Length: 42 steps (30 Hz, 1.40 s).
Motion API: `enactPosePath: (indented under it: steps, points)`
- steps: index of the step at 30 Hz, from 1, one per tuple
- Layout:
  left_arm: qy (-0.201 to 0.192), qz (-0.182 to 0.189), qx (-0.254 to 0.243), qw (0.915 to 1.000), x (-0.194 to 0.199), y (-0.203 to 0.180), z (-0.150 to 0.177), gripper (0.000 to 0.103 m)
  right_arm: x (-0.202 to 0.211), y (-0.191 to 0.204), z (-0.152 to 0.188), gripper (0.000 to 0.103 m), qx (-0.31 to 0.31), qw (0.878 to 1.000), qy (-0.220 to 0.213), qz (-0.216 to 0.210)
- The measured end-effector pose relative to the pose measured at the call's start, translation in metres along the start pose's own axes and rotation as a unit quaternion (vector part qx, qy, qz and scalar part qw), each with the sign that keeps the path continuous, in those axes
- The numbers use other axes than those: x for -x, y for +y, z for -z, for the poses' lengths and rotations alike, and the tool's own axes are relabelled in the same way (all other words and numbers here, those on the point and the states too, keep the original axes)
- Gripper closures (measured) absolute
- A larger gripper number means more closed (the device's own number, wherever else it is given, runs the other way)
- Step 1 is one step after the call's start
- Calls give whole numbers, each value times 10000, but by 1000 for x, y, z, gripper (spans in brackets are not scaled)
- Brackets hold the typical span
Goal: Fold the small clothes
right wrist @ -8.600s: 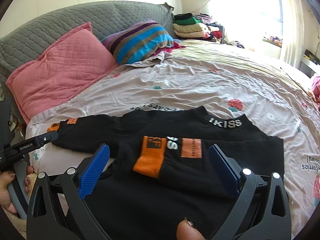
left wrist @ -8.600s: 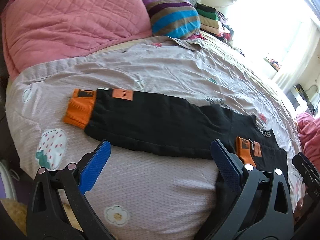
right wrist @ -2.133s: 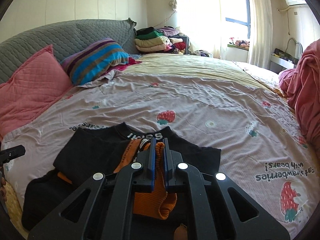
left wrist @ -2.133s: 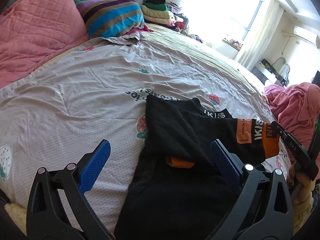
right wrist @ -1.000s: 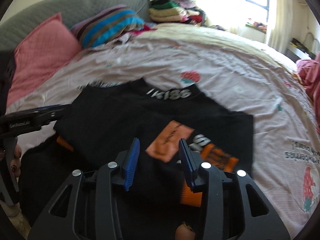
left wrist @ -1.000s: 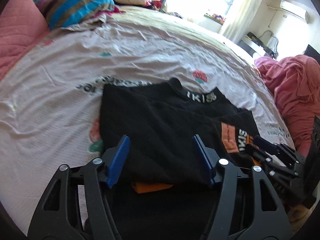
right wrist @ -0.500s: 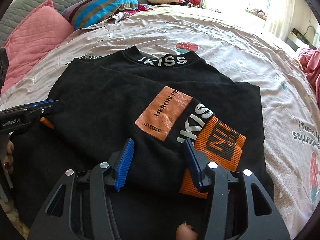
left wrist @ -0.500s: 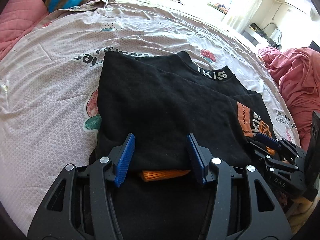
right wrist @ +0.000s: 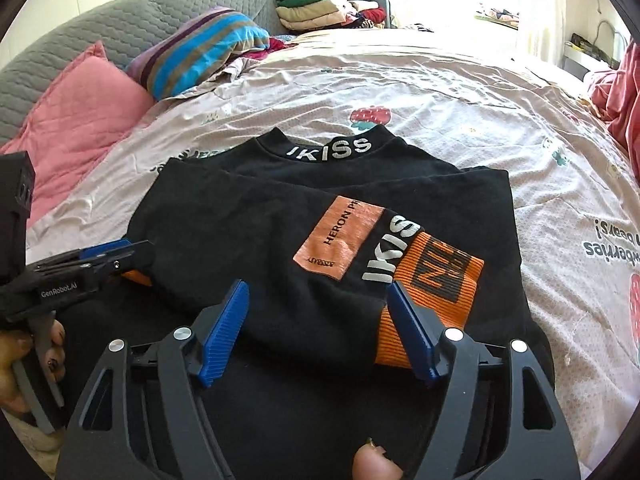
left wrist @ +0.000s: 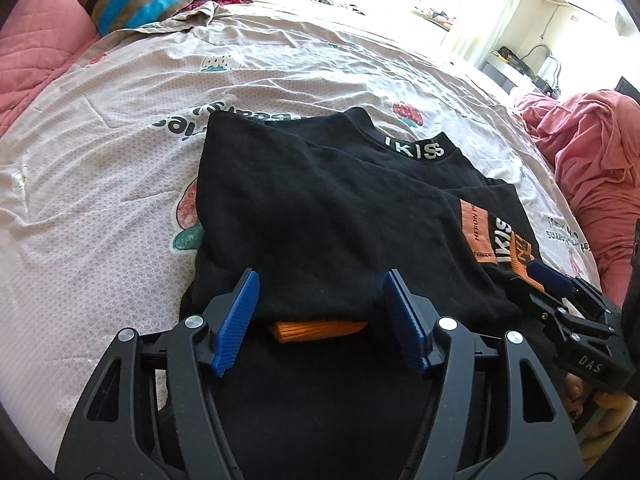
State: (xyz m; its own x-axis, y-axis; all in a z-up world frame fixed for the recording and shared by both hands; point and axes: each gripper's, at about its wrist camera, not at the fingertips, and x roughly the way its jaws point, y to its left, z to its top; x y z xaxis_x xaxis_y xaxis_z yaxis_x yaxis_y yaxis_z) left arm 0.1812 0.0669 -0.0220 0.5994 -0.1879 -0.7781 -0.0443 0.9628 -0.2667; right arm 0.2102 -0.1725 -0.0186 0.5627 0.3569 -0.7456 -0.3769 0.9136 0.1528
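On the bed [left wrist: 100, 128], a black sweatshirt [left wrist: 320, 208] lies folded, sleeves crossed. The left tool [left wrist: 320, 316] straddles the left sleeve's orange cuff [left wrist: 320, 326], its jaws just widened, pads gripping nothing. The right tool [right wrist: 320, 328], jaws just opened wide, straddles the right sleeve's orange cuff [right wrist: 432, 280], holding nothing.

A wide bed [right wrist: 460, 92] with a pale pink strawberry-print sheet carries the things. A folded black sweater [right wrist: 248, 232] lies near its front edge. At the head edge rest a pink pillow [right wrist: 80, 108] and a striped pillow [right wrist: 204, 52]. Toward the far corner sits what looks like a pile of folded clothes [right wrist: 320, 8].
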Motion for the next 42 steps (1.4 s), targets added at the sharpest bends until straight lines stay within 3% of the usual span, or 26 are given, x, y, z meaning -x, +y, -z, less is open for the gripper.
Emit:
enactPosePath:
  steps: [8,13,15,30,42]
  points:
    - [-134,81,159,9997,18,6,2,38,21,4,0,17,-23,9996,-297,-8]
    - [-218,55,217,9995,27,8,2,31,29,3,-3,15,-107,9992,-360,-110]
    - [-247,31,210,9995,30,8,2,30,32,4,-4,6,-116,9991,-396,-107]
    - [-528,-147,161,9984,56,5,1,10,55,9,-7,5,29,9968,-789,90]
    - [-665,-251,72,9974,77,0,4,9,70,17,-5,5,195,9952,-941,196]
